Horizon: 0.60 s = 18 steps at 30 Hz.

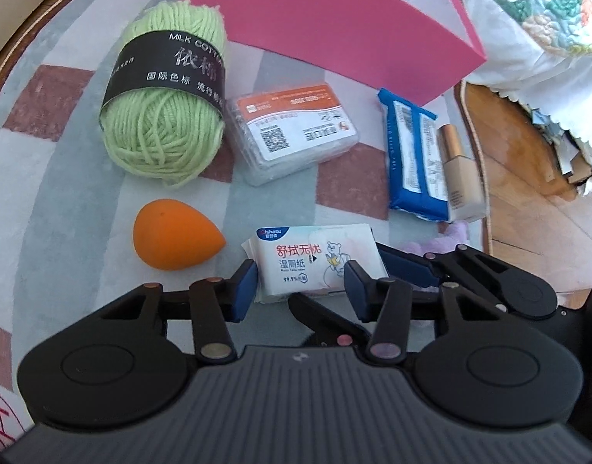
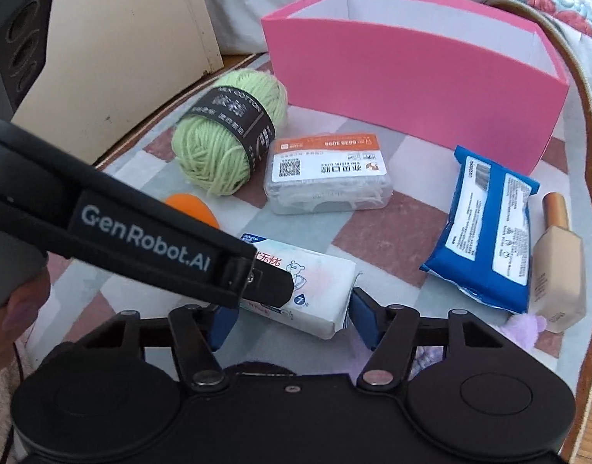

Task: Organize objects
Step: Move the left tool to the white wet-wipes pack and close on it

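A white wet-wipe pack [image 1: 315, 261] [image 2: 315, 290] lies on the checked mat. My left gripper [image 1: 300, 286] is open with its pads on either side of the pack's near end. My right gripper [image 2: 288, 317] is open just behind the same pack; the left gripper's body [image 2: 141, 239] crosses in front. A green yarn ball [image 1: 164, 104] [image 2: 228, 131], an orange sponge egg [image 1: 176, 234] [image 2: 193, 208], a clear floss box [image 1: 292, 131] [image 2: 327, 172], a blue wipe pack [image 1: 416, 162] [image 2: 485, 228] and a foundation bottle [image 1: 460, 172] [image 2: 559, 266] lie around. A pink open box [image 1: 334, 27] [image 2: 412, 77] stands behind.
A purple fluffy thing [image 2: 524, 326] lies by the bottle. A quilted bed edge [image 1: 536, 27] is at the right, a cream cabinet [image 2: 118, 46] and a speaker [image 2: 17, 34] at the left. Wooden floor [image 1: 528, 193] lies beyond the mat's rim.
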{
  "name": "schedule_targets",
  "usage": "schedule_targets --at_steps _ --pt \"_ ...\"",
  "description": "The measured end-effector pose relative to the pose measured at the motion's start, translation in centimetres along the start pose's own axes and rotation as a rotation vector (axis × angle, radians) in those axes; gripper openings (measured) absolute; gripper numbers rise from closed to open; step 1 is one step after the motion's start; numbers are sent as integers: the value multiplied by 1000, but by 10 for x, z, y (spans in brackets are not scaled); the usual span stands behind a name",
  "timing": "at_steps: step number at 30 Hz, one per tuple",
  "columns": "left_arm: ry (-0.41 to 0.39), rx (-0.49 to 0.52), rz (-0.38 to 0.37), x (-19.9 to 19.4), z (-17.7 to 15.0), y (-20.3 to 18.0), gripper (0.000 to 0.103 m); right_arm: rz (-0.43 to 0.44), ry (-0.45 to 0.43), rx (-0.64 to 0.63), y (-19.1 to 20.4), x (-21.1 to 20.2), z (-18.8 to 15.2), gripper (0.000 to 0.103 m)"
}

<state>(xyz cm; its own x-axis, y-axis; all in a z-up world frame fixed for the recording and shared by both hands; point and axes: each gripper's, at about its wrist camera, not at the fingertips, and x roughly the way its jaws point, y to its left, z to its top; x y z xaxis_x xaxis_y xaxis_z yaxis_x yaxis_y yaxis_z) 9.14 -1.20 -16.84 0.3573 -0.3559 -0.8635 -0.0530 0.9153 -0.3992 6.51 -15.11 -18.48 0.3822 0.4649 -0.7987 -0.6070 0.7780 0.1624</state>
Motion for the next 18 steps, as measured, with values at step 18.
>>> schedule_targets --at_steps 18 --pt "-126 114 -24 -92 36 -53 48 -70 -149 -115 10 -80 52 68"
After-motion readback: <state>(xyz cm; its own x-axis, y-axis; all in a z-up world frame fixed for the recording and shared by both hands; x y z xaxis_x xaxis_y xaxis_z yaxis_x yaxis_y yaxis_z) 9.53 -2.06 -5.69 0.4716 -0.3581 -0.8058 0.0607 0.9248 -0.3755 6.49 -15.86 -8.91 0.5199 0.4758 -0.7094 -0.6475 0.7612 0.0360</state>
